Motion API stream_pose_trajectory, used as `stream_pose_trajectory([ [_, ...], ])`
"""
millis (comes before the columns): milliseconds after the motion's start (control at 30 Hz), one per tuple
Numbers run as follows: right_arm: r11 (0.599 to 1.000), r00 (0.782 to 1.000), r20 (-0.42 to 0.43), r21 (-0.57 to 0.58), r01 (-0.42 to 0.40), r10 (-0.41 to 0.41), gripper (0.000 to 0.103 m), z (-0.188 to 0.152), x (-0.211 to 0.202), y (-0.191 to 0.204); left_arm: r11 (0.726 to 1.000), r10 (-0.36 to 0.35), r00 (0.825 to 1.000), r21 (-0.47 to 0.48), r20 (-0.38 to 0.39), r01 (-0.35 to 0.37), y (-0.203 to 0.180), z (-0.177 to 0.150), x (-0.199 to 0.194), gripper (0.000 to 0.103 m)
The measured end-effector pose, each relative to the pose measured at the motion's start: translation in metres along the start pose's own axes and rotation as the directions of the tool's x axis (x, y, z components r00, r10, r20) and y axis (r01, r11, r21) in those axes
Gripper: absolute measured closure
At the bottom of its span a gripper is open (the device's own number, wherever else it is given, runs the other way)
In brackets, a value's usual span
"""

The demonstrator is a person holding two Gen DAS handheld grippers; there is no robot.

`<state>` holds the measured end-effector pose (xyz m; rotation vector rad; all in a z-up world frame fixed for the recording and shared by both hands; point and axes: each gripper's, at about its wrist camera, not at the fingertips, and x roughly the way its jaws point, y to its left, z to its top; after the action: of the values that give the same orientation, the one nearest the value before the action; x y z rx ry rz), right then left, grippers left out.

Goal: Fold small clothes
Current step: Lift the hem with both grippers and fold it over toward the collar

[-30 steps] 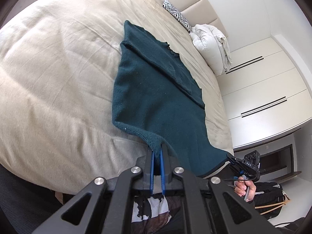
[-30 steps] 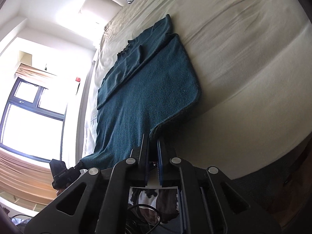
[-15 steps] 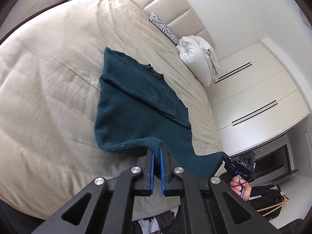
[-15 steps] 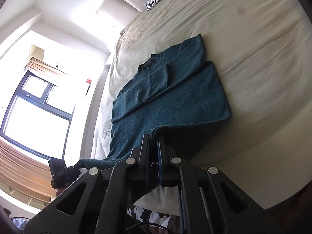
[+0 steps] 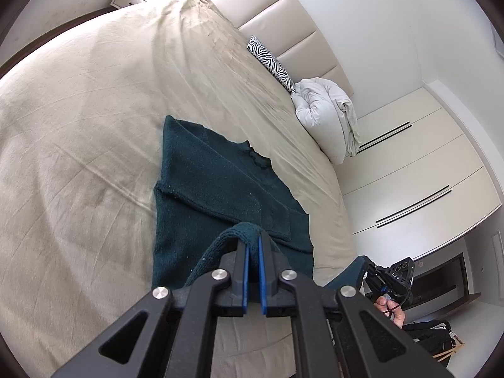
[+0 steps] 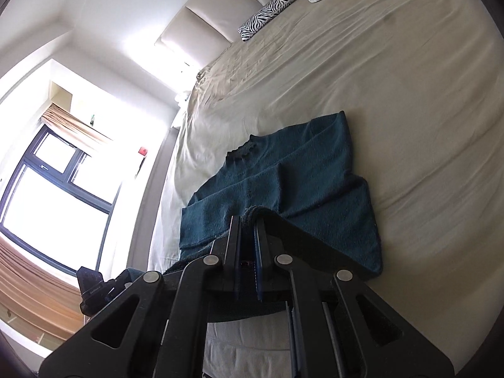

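A wide bed under a beige sheet fills both views, its padded headboard at 12 o'clock. A dark teal sweater lies near the bed's foot edge, collar toward the headboard, sleeves folded across the chest, its hem lifted off the sheet. A bundled white duvet sits at 2 o'clock in the left view, touching a zebra-print pillow. The left gripper, at 6 o'clock, is clamped on one hem corner of the sweater. The right gripper pinches the other hem corner; it appears at 4 o'clock in the left view, a hand below it.
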<state>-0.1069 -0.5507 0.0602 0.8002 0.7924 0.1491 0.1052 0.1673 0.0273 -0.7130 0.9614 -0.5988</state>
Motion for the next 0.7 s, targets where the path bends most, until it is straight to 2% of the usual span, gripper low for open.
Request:
stream_pose_trajectory([
  [367,0.99,0.99,0.03,-0.017,0.14,-0.139,0.097,0.055,0.055,-0.016,0.999,0.03,0.999,0.014,0.017,-0.03,-0.002,0.05,0.04,0.098],
  [700,0.978,0.978,0.027,-0.022,0.205,-0.204,0.097,0.097,0.119,-0.028,0.995,0.105,0.994,-0.001,0.025,-0.105,0.014,0.097,0.084,0.098],
])
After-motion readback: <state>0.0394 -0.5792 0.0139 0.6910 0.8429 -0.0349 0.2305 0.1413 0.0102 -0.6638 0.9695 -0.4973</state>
